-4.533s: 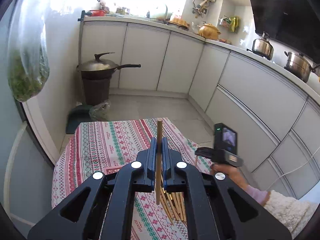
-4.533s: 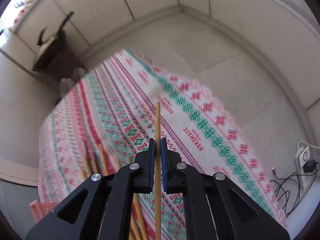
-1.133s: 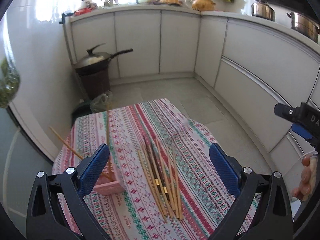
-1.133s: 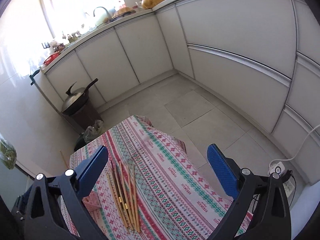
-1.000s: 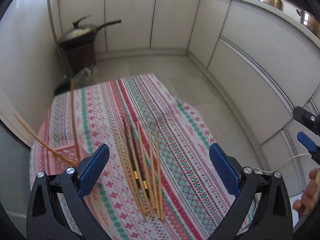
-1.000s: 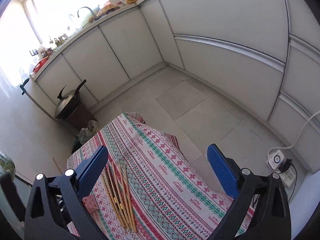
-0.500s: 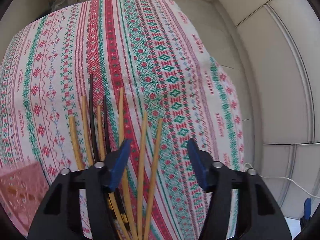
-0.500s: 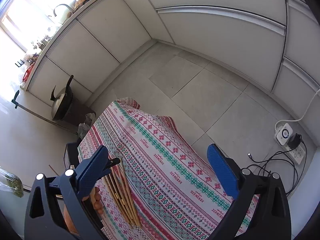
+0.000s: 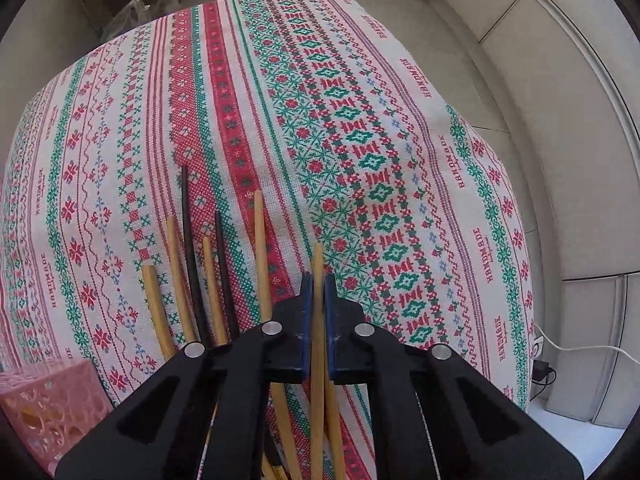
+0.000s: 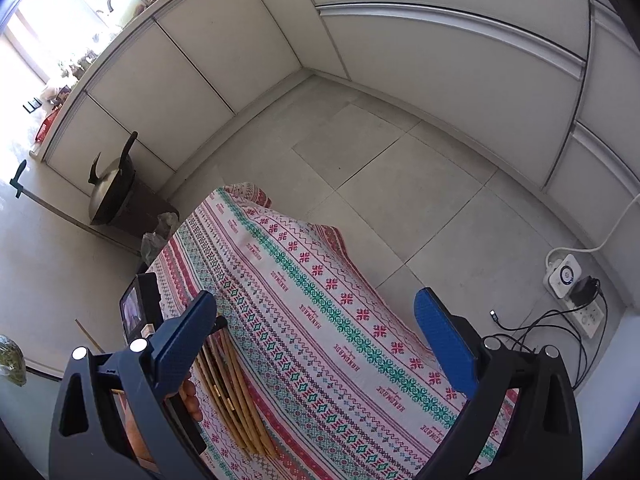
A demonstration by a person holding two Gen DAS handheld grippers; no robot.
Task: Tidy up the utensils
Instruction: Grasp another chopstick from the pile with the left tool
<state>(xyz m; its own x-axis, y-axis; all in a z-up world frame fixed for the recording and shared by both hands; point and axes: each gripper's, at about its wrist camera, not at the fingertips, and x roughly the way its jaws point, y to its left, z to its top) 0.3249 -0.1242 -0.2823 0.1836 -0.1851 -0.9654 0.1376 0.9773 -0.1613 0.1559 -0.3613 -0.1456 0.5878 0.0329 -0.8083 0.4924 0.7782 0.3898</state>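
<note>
The left hand-held gripper (image 9: 316, 280) pinches one chopstick (image 9: 317, 312) from the desk (image 9: 360, 120) pile, many left; the right hand-held gripper (image 10: 316, 336) gapes empty.

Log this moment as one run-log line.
left gripper: shut on light chopstick | right gripper: open, empty | remaining chopsticks: on tablecloth | pink basket: beside pile

We see woven cloth table cover (image 9: 360, 128), matt, cross-stitch pattern in red, green, white. Pale wooden chopsticks (image 9: 260, 248), smooth, matt; two dark ones slightly glossy. Pink perforated plastic basket (image 9: 48, 404). We note matt black plastic gripper bodies with textured blue pads (image 10: 444, 344), shiny metal screws.
</note>
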